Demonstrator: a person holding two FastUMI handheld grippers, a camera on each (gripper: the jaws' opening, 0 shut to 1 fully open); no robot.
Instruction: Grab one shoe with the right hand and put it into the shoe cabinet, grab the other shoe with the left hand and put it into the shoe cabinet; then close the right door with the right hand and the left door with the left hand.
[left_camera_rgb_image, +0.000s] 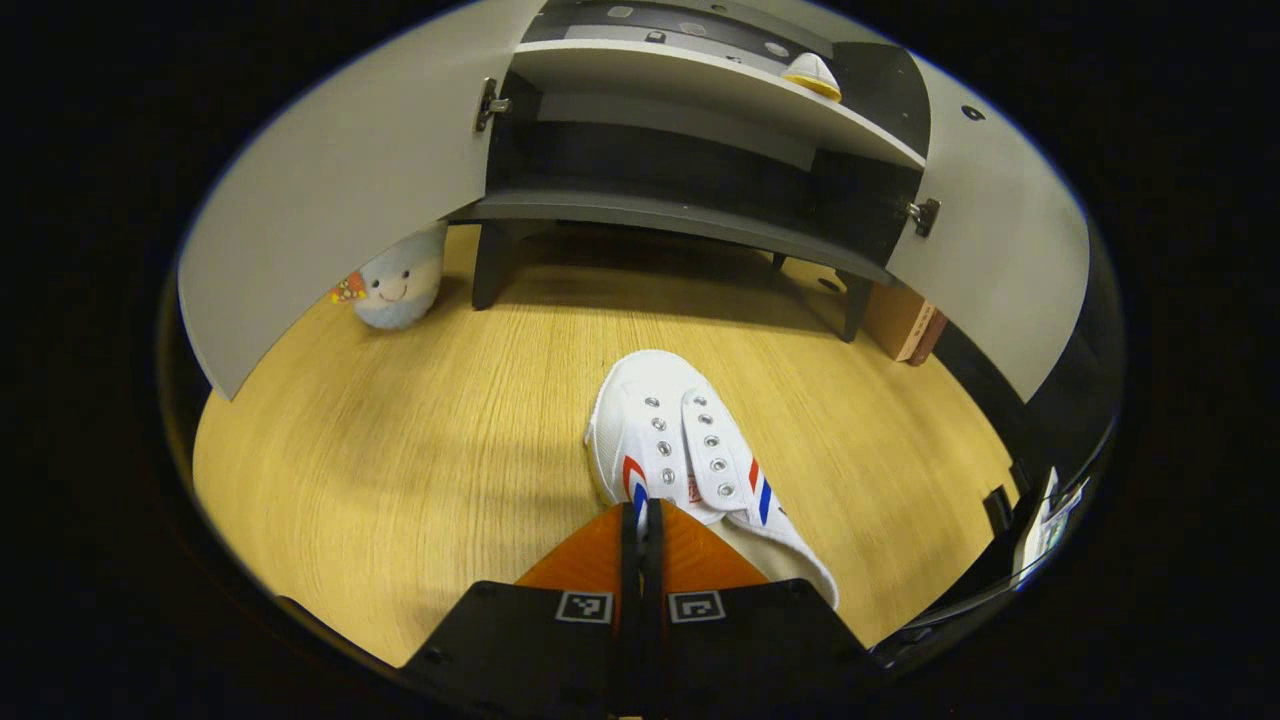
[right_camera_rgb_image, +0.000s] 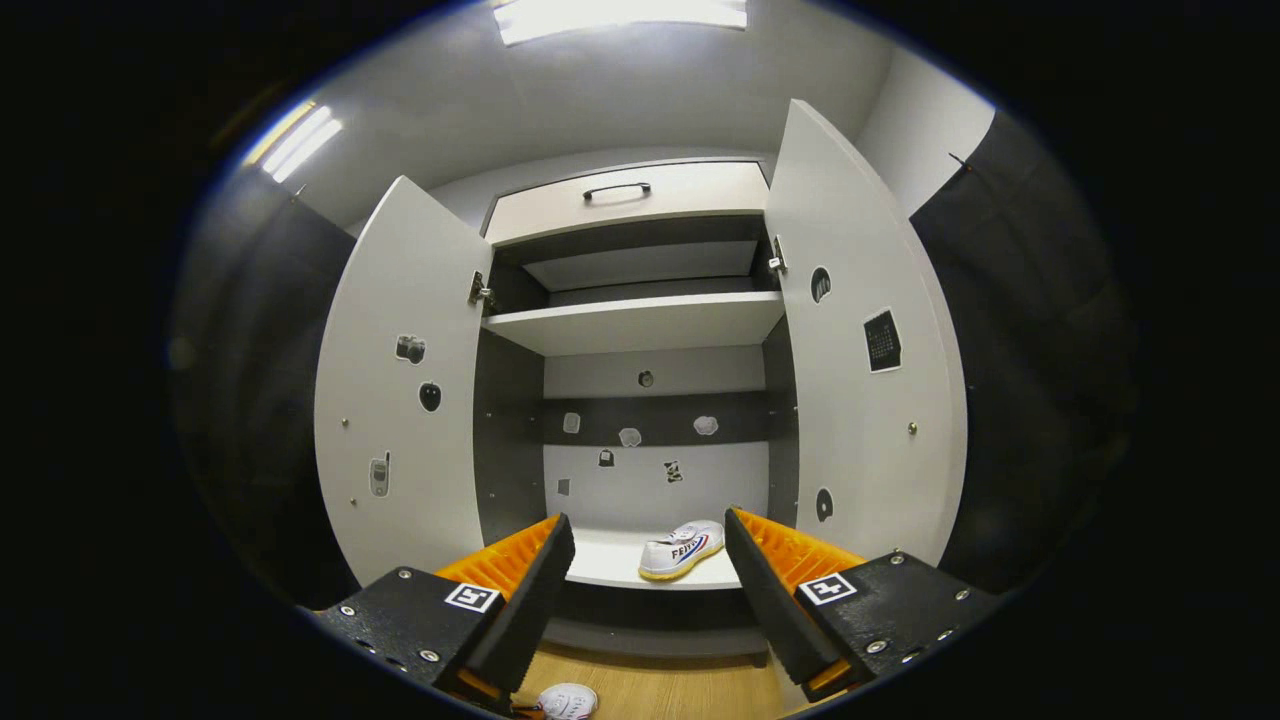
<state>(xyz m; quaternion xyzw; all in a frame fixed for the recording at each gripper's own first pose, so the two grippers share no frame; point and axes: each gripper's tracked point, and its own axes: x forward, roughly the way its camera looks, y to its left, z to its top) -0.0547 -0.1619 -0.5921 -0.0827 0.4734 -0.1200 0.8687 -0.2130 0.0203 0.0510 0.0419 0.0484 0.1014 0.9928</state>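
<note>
No readable branding on the white shoe (left_camera_rgb_image: 680, 450) on the floor; my left gripper (left_camera_rgb_image: 641, 520) is pinched onto its collar edge. Right gripper (right_camera_rgb_image: 648, 570) gapes empty, other shoe (right_camera_rgb_image: 682, 549) shelved in the cabinet (right_camera_rgb_image: 640, 325) ahead.
</note>
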